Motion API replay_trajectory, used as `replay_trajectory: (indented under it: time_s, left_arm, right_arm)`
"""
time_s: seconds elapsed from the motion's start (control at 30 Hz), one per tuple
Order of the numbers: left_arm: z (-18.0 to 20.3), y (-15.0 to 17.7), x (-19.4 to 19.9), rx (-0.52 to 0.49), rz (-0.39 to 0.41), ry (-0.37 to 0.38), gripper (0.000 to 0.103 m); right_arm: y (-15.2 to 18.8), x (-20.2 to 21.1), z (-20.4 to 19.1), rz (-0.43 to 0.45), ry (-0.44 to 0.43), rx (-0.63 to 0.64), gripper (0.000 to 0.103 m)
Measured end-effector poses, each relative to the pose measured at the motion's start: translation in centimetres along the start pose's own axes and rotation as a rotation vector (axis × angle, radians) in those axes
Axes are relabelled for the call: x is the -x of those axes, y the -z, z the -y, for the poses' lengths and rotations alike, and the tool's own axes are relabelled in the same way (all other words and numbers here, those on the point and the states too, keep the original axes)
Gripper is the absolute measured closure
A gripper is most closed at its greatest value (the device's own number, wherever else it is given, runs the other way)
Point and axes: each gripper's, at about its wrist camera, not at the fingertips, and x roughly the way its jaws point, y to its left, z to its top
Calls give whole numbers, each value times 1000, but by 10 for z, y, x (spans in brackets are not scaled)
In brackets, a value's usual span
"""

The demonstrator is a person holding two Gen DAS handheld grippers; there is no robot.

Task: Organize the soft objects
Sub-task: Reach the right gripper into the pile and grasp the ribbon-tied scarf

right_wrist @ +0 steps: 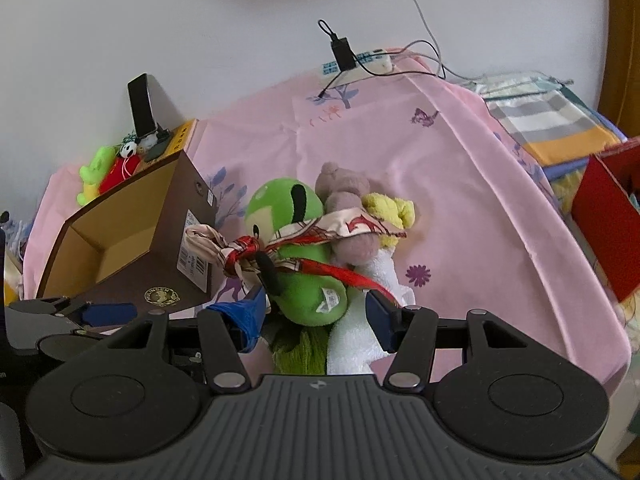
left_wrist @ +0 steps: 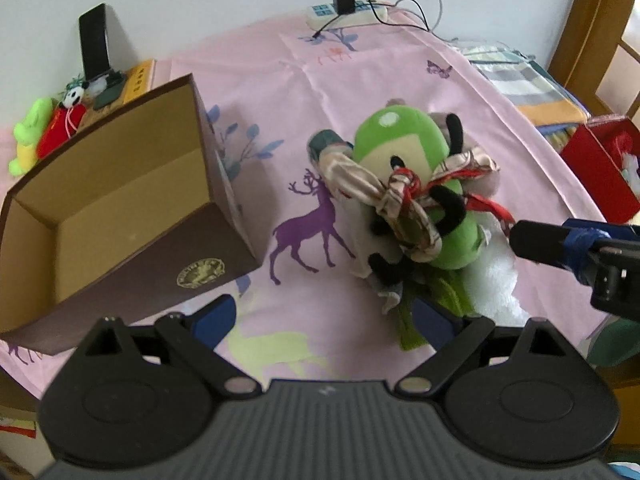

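Tied plush bundle (right_wrist: 296, 256) between right gripper (right_wrist: 316, 316) jaws, untouched

Open pink sheet (left_wrist: 360, 92) behind toy bundle (left_wrist: 404, 200); narrow gap between bundle and brown box (left_wrist: 132, 208); red box (left_wrist: 596, 164) blocks right edge.

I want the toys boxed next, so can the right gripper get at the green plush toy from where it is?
Probably yes. The right gripper is open, with the green plush toy just ahead between its fingers; only the tied scarf crosses it.
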Motion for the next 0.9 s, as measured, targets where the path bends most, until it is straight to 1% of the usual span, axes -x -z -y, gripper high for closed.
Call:
replay_trajectory:
  time_s: [0.13, 0.3, 0.4, 0.67, 0.8, 0.9]
  left_arm:
    - [2, 7, 2, -38, -18, 0, 9]
    - [1, 15, 4, -82, -35, 2, 9]
    - [4, 22, 2, -114, -50, 19, 9]
    - [12, 44, -9, -175, -101, 76, 9]
    - [13, 52, -11, -188, -116, 98, 9]
    - [13, 53, -13, -189, -119, 105, 9]
  right_arm:
    - [9, -2, 0, -9, -7, -56, 63]
    - [26, 1, -2, -21, 10, -107, 64]
    - [38, 2, -5, -19, 32, -127, 64]
    - [71, 5, -2, -54, 85, -211, 64]
    - [84, 4, -1, -70, 108, -234, 64]
    - [86, 5, -2, -75, 119, -234, 65]
